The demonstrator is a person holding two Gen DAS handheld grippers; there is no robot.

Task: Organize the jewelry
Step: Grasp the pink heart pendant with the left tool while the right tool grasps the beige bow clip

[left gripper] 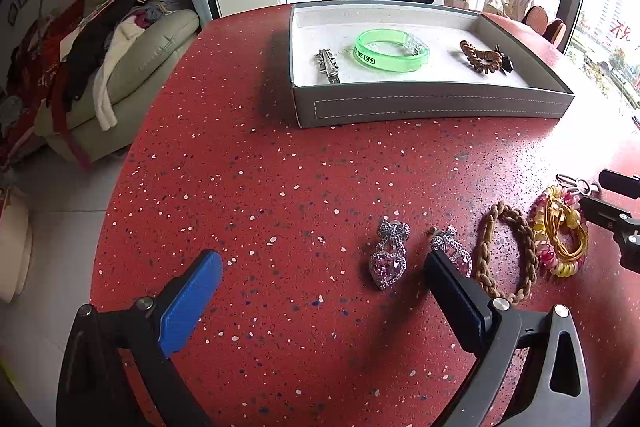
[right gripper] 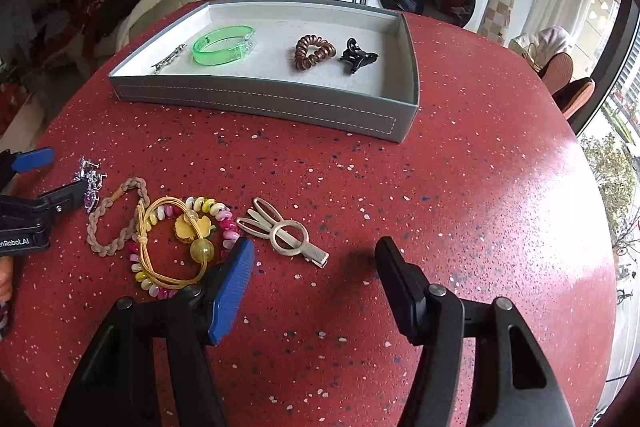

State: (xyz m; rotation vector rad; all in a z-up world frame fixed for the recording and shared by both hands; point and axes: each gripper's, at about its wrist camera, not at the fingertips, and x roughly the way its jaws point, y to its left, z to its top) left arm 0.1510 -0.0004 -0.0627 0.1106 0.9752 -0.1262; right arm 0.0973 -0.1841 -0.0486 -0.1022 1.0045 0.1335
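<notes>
1. The grey tray [right gripper: 256,103] stands at the far side of the red speckled desk [right gripper: 440,187] and already holds a silver hair clip [left gripper: 328,66], a green bangle [right gripper: 223,45], a brown spiral hair tie [right gripper: 314,51] and a black claw clip [right gripper: 357,58].
2. Loose on the desk, near the person, lie two crystal heart earrings [left gripper: 389,255], a braided cord bracelet [right gripper: 116,223], a pastel bead bracelet with a yellow cord hair tie [right gripper: 180,247] lying over it, and a beige metal hair clip [right gripper: 286,235].
3. The left hand-held gripper [left gripper: 320,267] hangs wide open and empty over the earrings; one earring sits between its fingers, the other is partly hidden by its black finger.
4. The right hand-held gripper [right gripper: 316,255] is open about halfway, holding nothing, with the beige clip just ahead of the gap.
5. The beige clip looks light, stiff and thin; lying flat, it may skid on the smooth desk. Pinching across the ring or the flat tail seems safest.
6. The earrings look small, hard and faceted, so likely slippery; gripping the heart's broad sides would probably hold better than the thin bow and post.
</notes>
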